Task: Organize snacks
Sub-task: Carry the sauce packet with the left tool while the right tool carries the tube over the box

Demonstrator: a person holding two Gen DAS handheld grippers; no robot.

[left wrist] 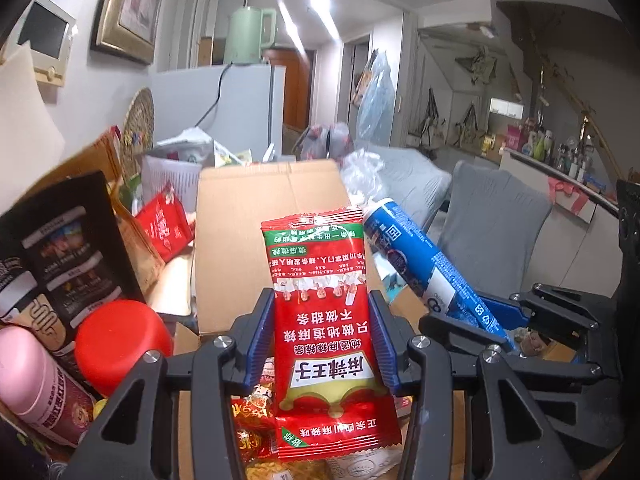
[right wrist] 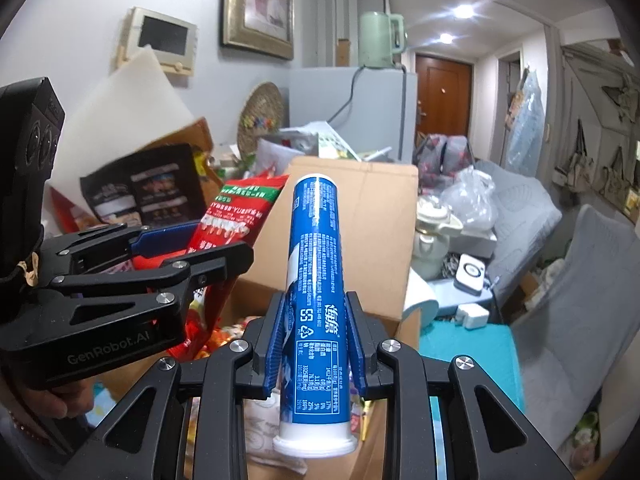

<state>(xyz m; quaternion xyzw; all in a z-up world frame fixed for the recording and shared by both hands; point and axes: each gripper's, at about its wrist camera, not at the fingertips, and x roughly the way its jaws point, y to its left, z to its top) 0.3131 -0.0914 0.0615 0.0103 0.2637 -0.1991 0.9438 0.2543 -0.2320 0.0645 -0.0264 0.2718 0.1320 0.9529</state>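
Observation:
My left gripper is shut on a red snack packet with white lettering, held upright between the blue pads. My right gripper is shut on a blue snack tube with a white cap at its near end. In the left wrist view the blue snack tube slants at the right, with the right gripper on it. In the right wrist view the left gripper comes in from the left with the red snack packet. Both hover over an open cardboard box, whose far flap stands behind the tube.
A black snack box, a red-lidded jar and a pink bottle crowd the left. More red packets lie behind. A white basket and a fridge stand further back. Grey chairs are to the right.

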